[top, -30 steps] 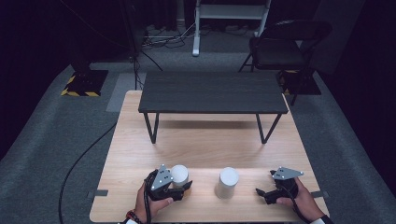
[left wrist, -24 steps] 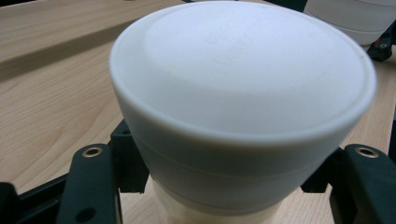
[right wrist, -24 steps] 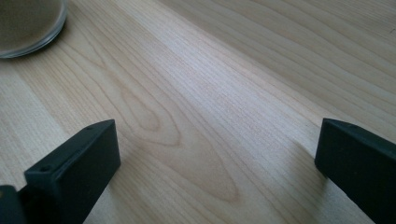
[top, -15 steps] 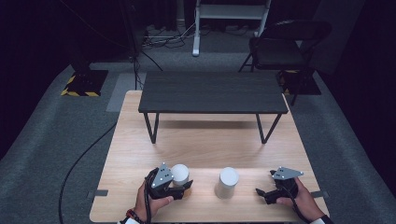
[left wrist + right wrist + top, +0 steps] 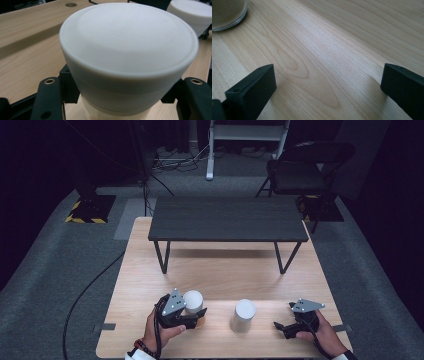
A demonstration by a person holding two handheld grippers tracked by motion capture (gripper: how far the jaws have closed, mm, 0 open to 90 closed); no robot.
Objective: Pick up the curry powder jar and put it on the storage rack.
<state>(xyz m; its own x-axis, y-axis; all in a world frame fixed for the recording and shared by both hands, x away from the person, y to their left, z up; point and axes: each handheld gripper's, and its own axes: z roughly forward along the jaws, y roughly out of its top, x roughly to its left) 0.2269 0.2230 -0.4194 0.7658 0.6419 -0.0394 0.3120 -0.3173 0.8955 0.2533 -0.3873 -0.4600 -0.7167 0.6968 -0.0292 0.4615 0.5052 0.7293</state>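
A white cup (image 5: 193, 300) with a flat closed top stands at the front left of the wooden table (image 5: 225, 270). My left gripper (image 5: 196, 316) is shut on it; in the left gripper view the cup (image 5: 127, 50) sits between both black jaws, which press on its sides low down. A second white cup (image 5: 243, 315) stands free just to the right, seen also as the second cup (image 5: 192, 12). My right gripper (image 5: 281, 327) rests low at the front right, open, with bare wood between its jaws (image 5: 329, 87). That cup's base (image 5: 227, 12) lies ahead to its left.
A low dark bench (image 5: 227, 220) on thin metal legs spans the far half of the wooden table. Beyond the table are a dark chair (image 5: 300, 170) and a white stand (image 5: 247, 135). A cable (image 5: 90, 290) trails on the grey floor at left.
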